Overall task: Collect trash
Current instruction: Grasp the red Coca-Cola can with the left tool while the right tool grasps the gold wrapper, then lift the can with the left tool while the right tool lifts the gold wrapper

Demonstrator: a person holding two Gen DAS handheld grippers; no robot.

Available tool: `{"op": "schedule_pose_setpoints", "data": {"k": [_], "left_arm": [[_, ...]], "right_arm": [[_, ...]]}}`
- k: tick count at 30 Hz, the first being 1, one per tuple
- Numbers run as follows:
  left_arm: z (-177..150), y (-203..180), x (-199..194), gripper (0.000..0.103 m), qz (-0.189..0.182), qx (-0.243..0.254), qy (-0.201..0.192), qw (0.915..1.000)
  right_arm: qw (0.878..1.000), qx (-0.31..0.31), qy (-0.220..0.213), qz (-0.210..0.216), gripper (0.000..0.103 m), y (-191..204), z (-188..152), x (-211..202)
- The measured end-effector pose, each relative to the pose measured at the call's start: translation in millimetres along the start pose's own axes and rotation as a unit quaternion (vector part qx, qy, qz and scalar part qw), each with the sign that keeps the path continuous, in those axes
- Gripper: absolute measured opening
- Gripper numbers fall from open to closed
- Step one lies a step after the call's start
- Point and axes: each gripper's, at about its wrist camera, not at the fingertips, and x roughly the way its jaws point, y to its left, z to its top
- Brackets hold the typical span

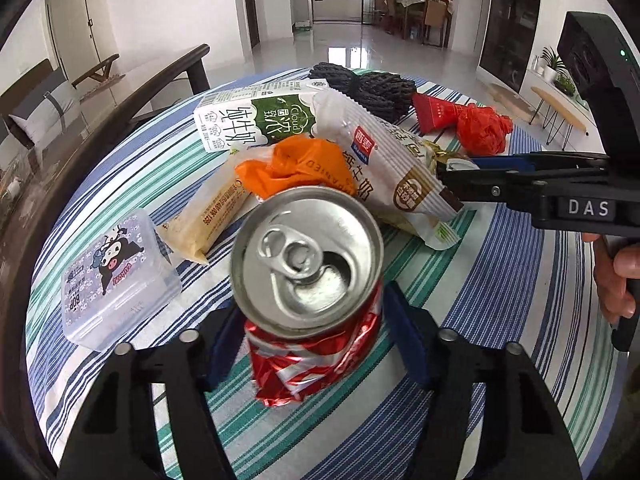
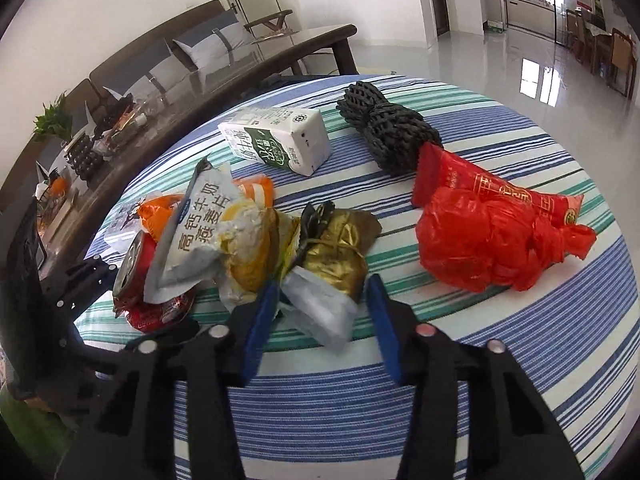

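A crushed red drink can with its silver top open stands between the blue pads of my left gripper, which is shut on its sides. In the right wrist view the same can leans at the far left. My right gripper is shut on a crumpled gold and silver wrapper, with a pad against each side. From the left wrist view, the right gripper reaches in from the right with that wrapper at its tips.
On the striped tablecloth lie a milk carton, a white oat bag, an orange bag, a yellow packet, a clear plastic box, black foam netting and a red plastic bag. A dark wooden table stands beyond the left edge.
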Motion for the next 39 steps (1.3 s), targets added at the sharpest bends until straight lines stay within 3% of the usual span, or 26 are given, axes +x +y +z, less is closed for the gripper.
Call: {"op": "schedule_pose_setpoints", "data": {"k": [5, 9, 10, 13, 17, 23, 25, 27, 29, 30, 31, 32, 39], "left_arm": [[-25, -6, -23, 0.063, -0.009, -0.015, -0.002, 0.9998], [-52, -20, -48, 0.063, -0.017, -0.020, -0.003, 0.9997], [-56, -23, -52, 0.065, -0.020, -0.020, -0.004, 0.9996], [-65, -27, -66, 0.082, -0.027, -0.023, -0.019, 0.9992], [-60, -25, -80, 0.087, -0.037, -0.020, -0.036, 0.9985], [-48, -31, -83, 0.088, -0.027, 0.015, -0.036, 0.9988], [-43, -28, -76, 0.086, -0.028, 0.012, -0.028, 0.9991], [-42, -28, -71, 0.076, -0.027, 0.012, -0.023, 0.9993], [-41, -27, -69, 0.055, -0.031, 0.008, -0.019, 0.9993], [-41, -26, -70, 0.054, -0.034, 0.007, -0.018, 0.9992], [-40, -26, -71, 0.054, -0.036, 0.006, -0.018, 0.9992], [-40, -26, -73, 0.053, -0.036, 0.006, -0.021, 0.9991], [-27, -31, -97, 0.053, -0.046, -0.018, -0.047, 0.9977]], "right_arm": [[1.000, -0.021, 0.000, 0.015, 0.039, -2, -21, -39], [0.998, -0.052, 0.032, 0.007, 0.039, -8, -55, -69], [0.998, -0.057, 0.040, 0.003, 0.039, -10, -62, -72], [0.996, -0.071, 0.058, -0.016, 0.042, -13, -77, -75], [0.995, -0.075, 0.054, -0.022, 0.063, -13, -78, -77], [0.995, -0.072, 0.062, -0.024, 0.075, -7, -66, -74], [0.995, -0.067, 0.075, -0.025, 0.075, -5, -63, -67], [0.995, -0.054, 0.085, -0.018, 0.075, -6, -61, -59], [0.995, -0.035, 0.090, -0.008, 0.075, -8, -58, -52], [0.996, -0.025, 0.091, -0.006, 0.075, -11, -57, -49], [0.995, -0.022, 0.097, -0.007, 0.065, -12, -56, -46], [0.995, -0.021, 0.099, -0.009, 0.041, -13, -56, -45], [0.999, -0.012, 0.040, 0.010, 0.042, -25, -50, -96]]}}
